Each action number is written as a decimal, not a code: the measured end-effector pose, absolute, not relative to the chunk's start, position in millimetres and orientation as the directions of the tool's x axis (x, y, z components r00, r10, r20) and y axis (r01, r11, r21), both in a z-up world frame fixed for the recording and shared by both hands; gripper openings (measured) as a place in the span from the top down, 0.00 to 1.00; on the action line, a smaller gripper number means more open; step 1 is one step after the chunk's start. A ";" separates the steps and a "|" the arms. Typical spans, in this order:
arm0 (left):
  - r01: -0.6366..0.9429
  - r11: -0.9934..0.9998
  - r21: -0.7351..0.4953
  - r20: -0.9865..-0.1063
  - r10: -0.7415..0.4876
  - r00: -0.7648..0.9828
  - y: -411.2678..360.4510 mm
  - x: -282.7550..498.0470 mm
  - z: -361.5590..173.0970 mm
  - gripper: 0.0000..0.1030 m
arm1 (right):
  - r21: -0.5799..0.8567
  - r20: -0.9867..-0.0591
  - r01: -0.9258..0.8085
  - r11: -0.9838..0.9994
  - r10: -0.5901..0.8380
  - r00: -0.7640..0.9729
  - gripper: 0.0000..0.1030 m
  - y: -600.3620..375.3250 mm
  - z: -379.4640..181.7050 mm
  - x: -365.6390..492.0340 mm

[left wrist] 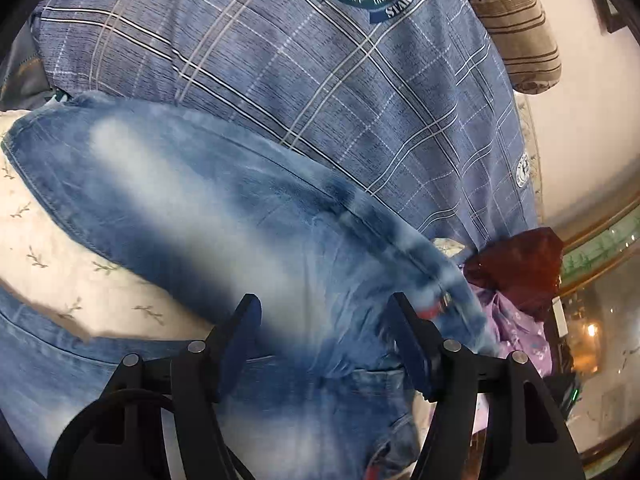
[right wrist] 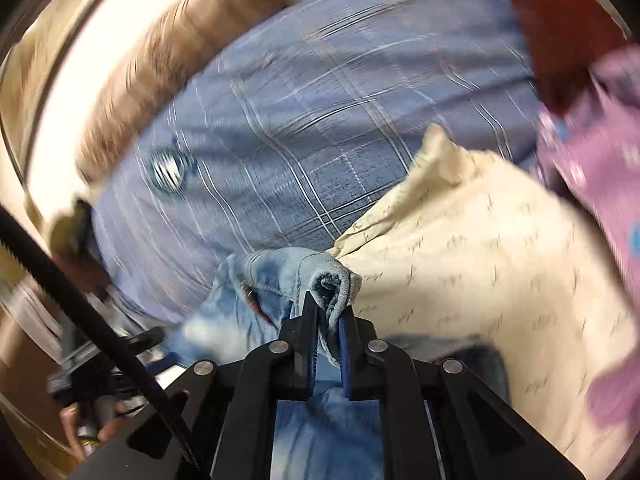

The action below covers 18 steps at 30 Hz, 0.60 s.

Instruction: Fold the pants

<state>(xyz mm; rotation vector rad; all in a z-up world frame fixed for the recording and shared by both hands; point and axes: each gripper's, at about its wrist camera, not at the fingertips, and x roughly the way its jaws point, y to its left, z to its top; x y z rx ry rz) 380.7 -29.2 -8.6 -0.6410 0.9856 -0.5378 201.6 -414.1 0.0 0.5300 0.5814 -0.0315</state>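
The pants are faded blue jeans (left wrist: 192, 216) lying across a cream leaf-print cloth (left wrist: 60, 264) and a blue plaid bedcover (left wrist: 320, 92). My left gripper (left wrist: 326, 304) is open just above the jeans, its fingers spread wide over the denim. My right gripper (right wrist: 329, 306) is shut on a bunched hem or edge of the jeans (right wrist: 332, 284) and holds it lifted over the cream cloth (right wrist: 460, 260). The right wrist view is blurred by motion.
A brown patterned bolster (left wrist: 516, 28) lies at the far edge of the bedcover. A dark red bag (left wrist: 516, 264) and purple floral cloth (left wrist: 516, 328) lie to the right. The purple cloth (right wrist: 600, 168) also shows at the right of the right wrist view.
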 end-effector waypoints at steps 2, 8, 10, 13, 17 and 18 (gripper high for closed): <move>0.124 0.711 -0.692 -0.598 -0.662 0.452 -39.8 389.7 -3.0 0.34 | 0.459 -0.517 0.140 0.877 0.135 0.845 0.92 -413.3 0.5 189.4; 0.036 0.743 -0.668 -0.658 -0.613 0.438 -59.8 422.6 14.7 0.32 | 0.441 -0.539 0.120 0.889 0.156 0.828 0.92 -411.2 1.1 193.3; 0.009 0.800 -0.600 -0.709 -0.538 0.457 -67.9 435.3 19.2 0.28 | 0.437 -0.559 0.122 0.891 0.163 0.813 0.92 -411.3 -2.5 192.3; -0.067 0.836 -0.545 -0.778 -0.475 0.411 -78.6 457.9 6.9 0.29 | 0.444 -0.572 0.111 0.889 0.186 0.799 0.92 -413.0 -3.8 187.5; -0.172 0.858 -0.484 -0.843 -0.404 0.354 -76.9 475.9 -11.0 0.79 | 0.439 -0.613 0.126 0.889 0.194 0.766 0.93 -417.1 -15.0 187.5; -0.195 0.858 -0.476 -0.853 -0.396 0.339 -72.7 475.0 -14.5 0.89 | 0.452 -0.620 0.137 0.881 0.200 0.759 0.93 -422.2 -18.8 188.6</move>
